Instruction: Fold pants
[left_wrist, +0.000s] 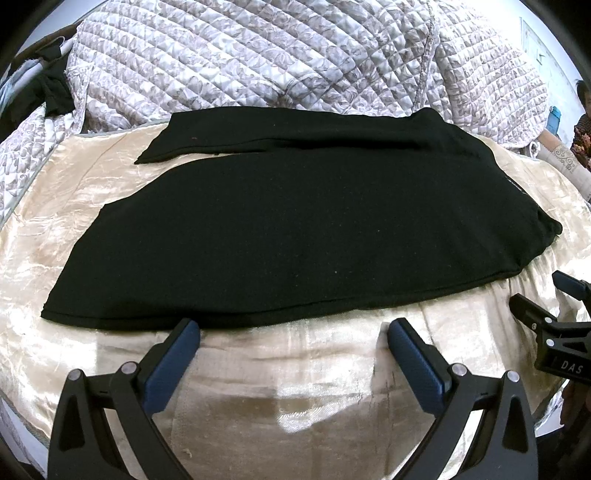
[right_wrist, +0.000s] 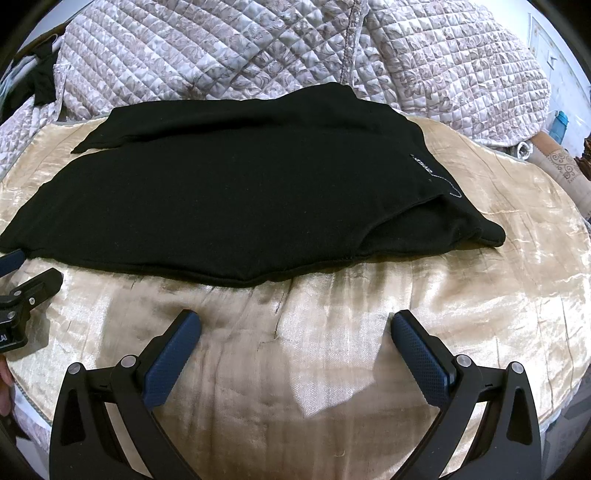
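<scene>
Black pants (left_wrist: 295, 229) lie flat across a shiny beige cloth, legs to the left, waist to the right; they also show in the right wrist view (right_wrist: 240, 192), with small white lettering near the waist. My left gripper (left_wrist: 293, 332) is open and empty, just short of the pants' near edge. My right gripper (right_wrist: 295, 325) is open and empty, a little back from the near edge by the waist end. The right gripper also shows at the right edge of the left wrist view (left_wrist: 539, 295), and the left gripper at the left edge of the right wrist view (right_wrist: 22, 269).
The beige cloth (left_wrist: 280, 387) covers a bed-like surface. A quilted floral cover (left_wrist: 258, 59) rises behind the pants. Dark clothing (left_wrist: 51, 85) hangs at the far left. A person (left_wrist: 581, 122) sits at the far right.
</scene>
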